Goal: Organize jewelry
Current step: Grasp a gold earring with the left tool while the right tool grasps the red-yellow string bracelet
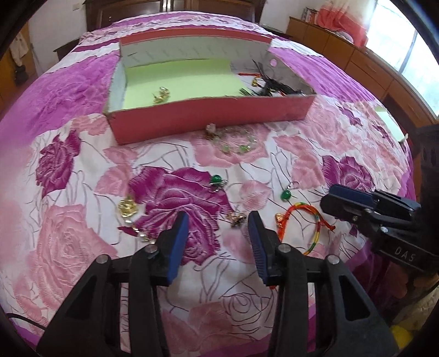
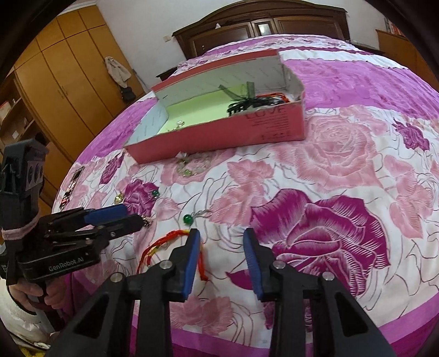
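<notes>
Pink and magenta rose-patterned bedspread [image 1: 82,192] fills the left wrist view. Left gripper [image 1: 218,219] hovers above it with its blue-padded jaws spread apart and nothing between them. Just ahead of the jaw gap lies a small gold charm [image 1: 237,218]. Left of the tool sit a gold flower brooch [image 1: 127,206] and a pearl strand [image 1: 137,232]. Right of it lies a red-and-yellow cord bracelet [image 1: 304,219], with a green bead pendant [image 1: 285,195] beyond. A second green bead [image 1: 216,180] and a pale green bead bracelet [image 1: 236,141] lie farther ahead, near a pink cardboard box [image 1: 208,118] holding gold pieces and black ribbon. Wooden cabinets [image 1: 356,60] stand under a bright window at the far right.

Right wrist view: right gripper [image 2: 221,232] also has its jaws apart and empty above the bedspread [image 2: 329,164]. The cord bracelet [image 2: 170,239] lies just left of the left finger. The box [image 2: 219,134] sits well ahead. A dark wooden headboard [image 2: 260,24] and tan wardrobe [image 2: 63,74] stand behind.
</notes>
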